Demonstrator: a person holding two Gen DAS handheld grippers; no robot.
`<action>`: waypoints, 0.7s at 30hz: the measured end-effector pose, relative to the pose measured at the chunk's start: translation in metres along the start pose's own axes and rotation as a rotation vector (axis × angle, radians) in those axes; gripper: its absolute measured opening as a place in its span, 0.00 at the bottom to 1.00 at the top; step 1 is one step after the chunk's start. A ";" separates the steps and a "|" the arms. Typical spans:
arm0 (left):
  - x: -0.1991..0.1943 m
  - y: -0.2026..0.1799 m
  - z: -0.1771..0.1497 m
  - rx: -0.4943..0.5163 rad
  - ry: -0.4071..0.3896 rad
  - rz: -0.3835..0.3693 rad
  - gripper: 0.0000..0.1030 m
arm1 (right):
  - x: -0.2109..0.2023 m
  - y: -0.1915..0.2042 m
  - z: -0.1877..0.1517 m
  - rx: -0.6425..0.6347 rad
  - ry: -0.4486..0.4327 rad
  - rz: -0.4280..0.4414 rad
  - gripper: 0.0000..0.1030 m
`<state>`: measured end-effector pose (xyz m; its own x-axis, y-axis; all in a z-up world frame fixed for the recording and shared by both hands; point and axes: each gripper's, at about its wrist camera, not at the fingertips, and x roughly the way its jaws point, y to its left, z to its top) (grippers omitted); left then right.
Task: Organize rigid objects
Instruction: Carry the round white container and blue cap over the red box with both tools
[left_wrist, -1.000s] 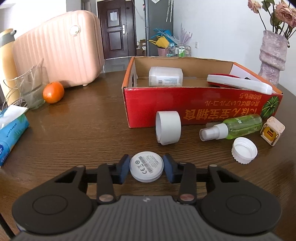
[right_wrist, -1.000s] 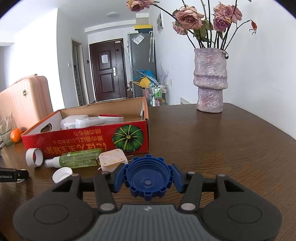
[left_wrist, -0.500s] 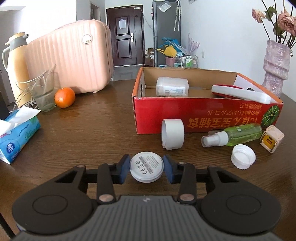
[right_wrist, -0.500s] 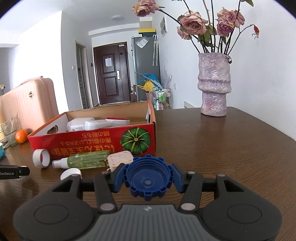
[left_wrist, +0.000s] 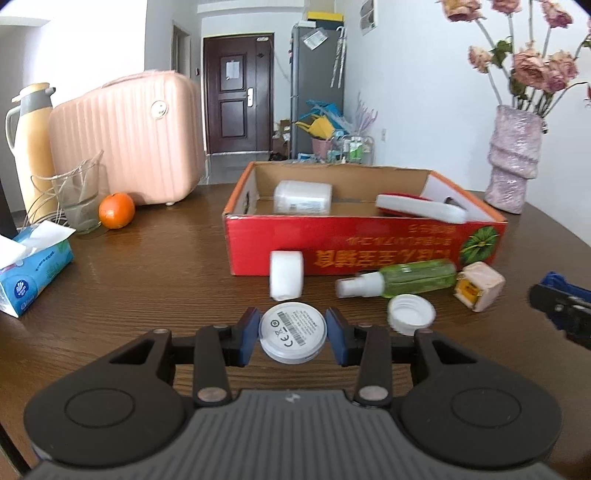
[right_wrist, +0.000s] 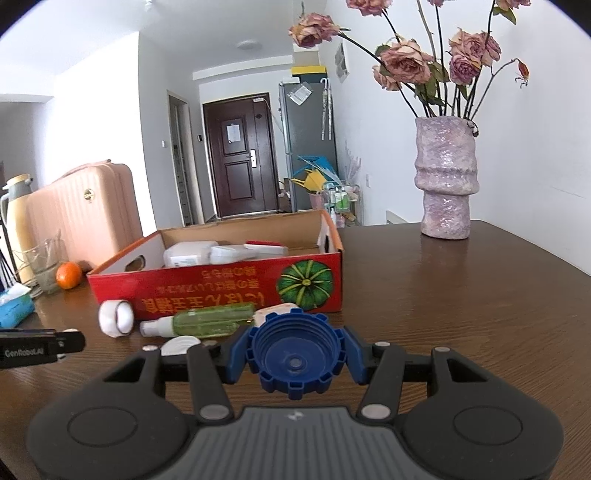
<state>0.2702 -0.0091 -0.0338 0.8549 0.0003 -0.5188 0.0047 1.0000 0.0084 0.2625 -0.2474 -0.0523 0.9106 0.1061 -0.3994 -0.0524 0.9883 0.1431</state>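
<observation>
A white round disc with a printed label facing up sits clamped between the blue pads of the left gripper, held above the wooden bench. The right gripper is closed in the same way on a blue ridged cap, its hollow side facing the camera. Just ahead of the disc, a white tape roll stands on edge against the front wall of the red cardboard box. Beside the roll, along that wall, a green spray bottle lies on its side, with a white screw cap open side up in front of it and a small pale cube-shaped object just past the bottle's base. Inside the box lie a white rectangular container near the back left and a long white-and-red item toward the right. Left of the box, well apart from it, stand an orange, a glass vessel, a pink suitcase and a cream thermos, with a blue tissue pack nearer the bench edge. A mauve vase of dried roses stands behind the box's right end.
</observation>
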 end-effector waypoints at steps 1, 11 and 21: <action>-0.003 -0.002 0.000 0.002 -0.006 -0.004 0.39 | -0.001 0.002 0.000 0.000 -0.002 0.006 0.51; -0.027 -0.014 0.001 -0.025 -0.049 -0.029 0.39 | -0.015 0.015 0.000 0.000 -0.029 0.051 0.51; -0.036 -0.022 0.017 -0.023 -0.079 -0.040 0.39 | -0.018 0.016 0.013 -0.001 -0.054 0.065 0.51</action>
<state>0.2478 -0.0317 -0.0012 0.8925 -0.0395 -0.4492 0.0286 0.9991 -0.0311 0.2506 -0.2345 -0.0313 0.9259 0.1644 -0.3401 -0.1130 0.9796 0.1659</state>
